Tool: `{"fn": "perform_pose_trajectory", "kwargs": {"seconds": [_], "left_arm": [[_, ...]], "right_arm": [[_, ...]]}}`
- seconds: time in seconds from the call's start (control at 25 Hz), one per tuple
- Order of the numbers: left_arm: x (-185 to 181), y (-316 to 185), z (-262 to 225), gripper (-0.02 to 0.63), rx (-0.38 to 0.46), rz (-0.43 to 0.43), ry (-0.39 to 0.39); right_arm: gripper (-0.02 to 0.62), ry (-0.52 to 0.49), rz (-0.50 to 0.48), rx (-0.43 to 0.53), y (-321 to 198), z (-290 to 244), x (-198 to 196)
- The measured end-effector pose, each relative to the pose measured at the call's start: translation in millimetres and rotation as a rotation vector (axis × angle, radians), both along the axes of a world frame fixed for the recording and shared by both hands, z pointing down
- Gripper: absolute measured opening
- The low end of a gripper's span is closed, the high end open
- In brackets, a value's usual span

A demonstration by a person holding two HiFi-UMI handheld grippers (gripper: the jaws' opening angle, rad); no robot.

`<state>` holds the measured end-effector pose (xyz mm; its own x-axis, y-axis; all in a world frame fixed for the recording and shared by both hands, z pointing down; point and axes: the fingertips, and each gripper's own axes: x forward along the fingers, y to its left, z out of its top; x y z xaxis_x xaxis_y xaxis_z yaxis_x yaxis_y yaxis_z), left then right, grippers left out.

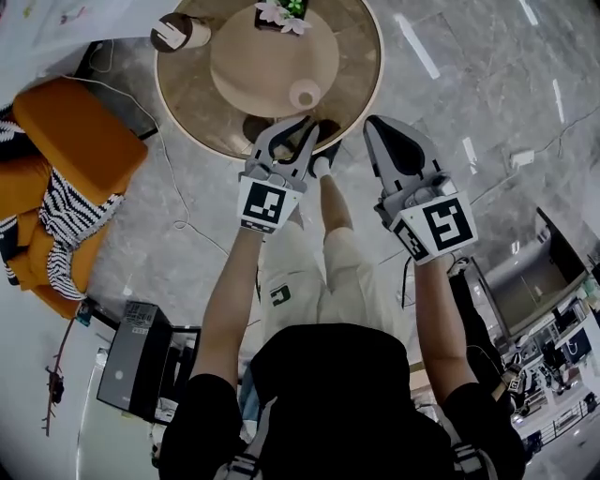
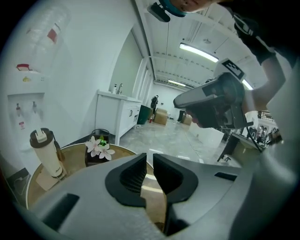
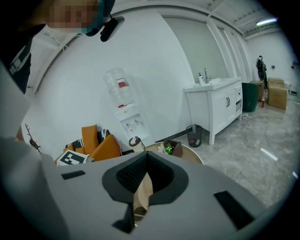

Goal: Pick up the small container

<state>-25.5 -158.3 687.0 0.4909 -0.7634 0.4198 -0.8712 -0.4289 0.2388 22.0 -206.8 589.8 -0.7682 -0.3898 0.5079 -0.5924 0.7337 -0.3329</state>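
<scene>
The small container (image 1: 305, 94), a cream cup, stands on a beige mat (image 1: 253, 56) on the round table (image 1: 187, 103), near its front edge. My left gripper (image 1: 308, 123) (image 2: 150, 157) hovers just short of it, over the table's near rim. Only a narrow slit shows between its jaws, and nothing is in it. My right gripper (image 1: 373, 126) (image 3: 146, 155) floats to the right of the table edge, shut and empty. Both gripper views lose the container behind their own jaws.
A lidded tumbler (image 1: 176, 31) (image 2: 47, 153) (image 3: 135, 142) and a flower pot (image 1: 284, 13) (image 2: 98, 147) (image 3: 171, 148) stand on the table's far side. An orange sofa (image 1: 66, 141) is at the left, with a cable on the floor. A white cabinet (image 3: 220, 105) is against the wall.
</scene>
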Motion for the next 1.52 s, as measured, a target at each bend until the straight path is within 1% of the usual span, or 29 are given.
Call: {"fn": "perform_pose_trajectory", "kwargs": {"seconds": [0.08,0.24,0.48,0.76,0.96,1.04,1.2,1.32,1.44,1.52], "left_arm": [[0,0,16,0.051,-0.016,0.0,-0.003],[-5,-1,48,0.086,-0.07,-0.033,0.042],[-12,-6,101,0.154,-0.148,-0.072,0.039],[-5,-8,139,0.207,-0.179,-0.015,-0.005],[-5,-15,157,0.236,-0.175,-0.016,-0.045],[-2,-17,164,0.239,-0.181,-0.008,-0.07],[2,-14,177,0.239,-0.221,0.007,-0.102],[-1,-14,182,0.235,-0.218,0.005,-0.126],[-4,-14,185,0.204,-0.217,0.006,-0.148],[-3,-15,185,0.201,-0.214,0.015,-0.169]], "right_arm": [[0.003,0.011,-0.005,-0.007,2,10,-1],[0.003,0.037,-0.001,-0.024,3,29,-3],[0.003,0.047,0.008,-0.043,0,47,-4],[0.003,0.06,0.003,-0.054,0,59,-6],[0.003,0.081,-0.01,-0.05,-4,66,-6],[0.003,0.09,-0.009,-0.05,-5,69,-5],[0.003,0.101,-0.001,-0.053,-5,70,-3],[0.003,0.113,-0.001,-0.061,-1,73,-2],[0.003,0.113,0.004,-0.07,1,74,-2],[0.003,0.114,0.006,-0.073,2,74,-3]]}}
